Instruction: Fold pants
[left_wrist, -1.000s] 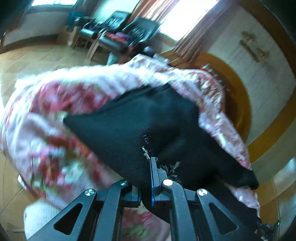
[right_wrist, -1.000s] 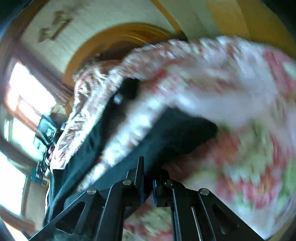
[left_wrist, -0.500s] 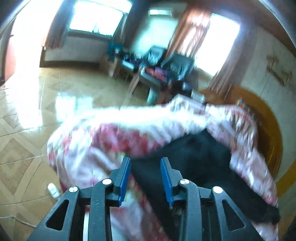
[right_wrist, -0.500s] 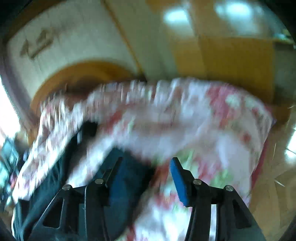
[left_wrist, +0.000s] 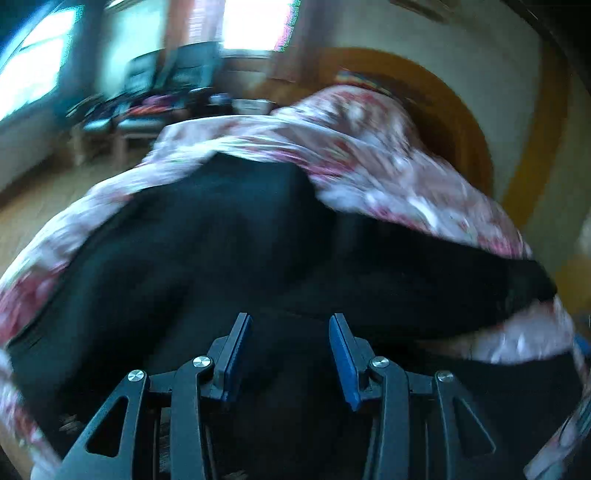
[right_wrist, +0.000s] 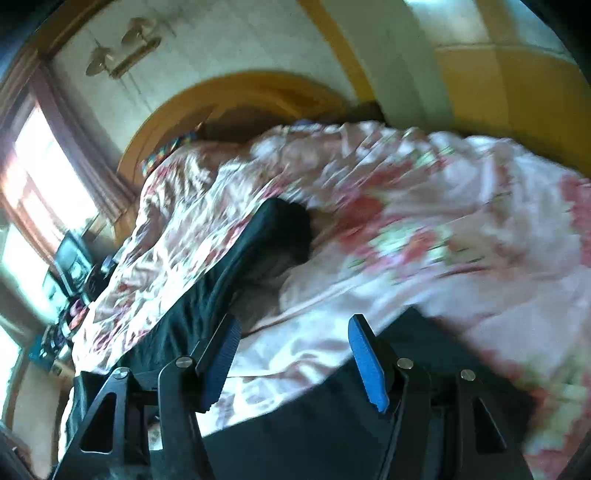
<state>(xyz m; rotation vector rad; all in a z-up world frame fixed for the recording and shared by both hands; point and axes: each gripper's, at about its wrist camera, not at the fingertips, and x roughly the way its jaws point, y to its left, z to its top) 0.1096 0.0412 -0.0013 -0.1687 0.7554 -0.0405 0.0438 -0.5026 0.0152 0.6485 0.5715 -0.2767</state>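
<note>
left gripper (left_wrist: 290, 349): jaws apart, just been opening, nothing pinched, so the cloth is let go | right gripper (right_wrist: 293, 356): jaws wider, just been opening, empty | black pants (left_wrist: 229, 258): lie spread on floral bedspread (left_wrist: 388, 177), running 12 to 6 o'clock under left gripper, flat for next fold | step: likely regrasp

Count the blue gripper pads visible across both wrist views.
4. Left gripper: one pad each side. Right gripper: one pad each side. None seem hidden.

The pants (left_wrist: 229, 258) lie on the bedspread (right_wrist: 461, 229) — headboard (right_wrist: 236, 92) behind.
</note>
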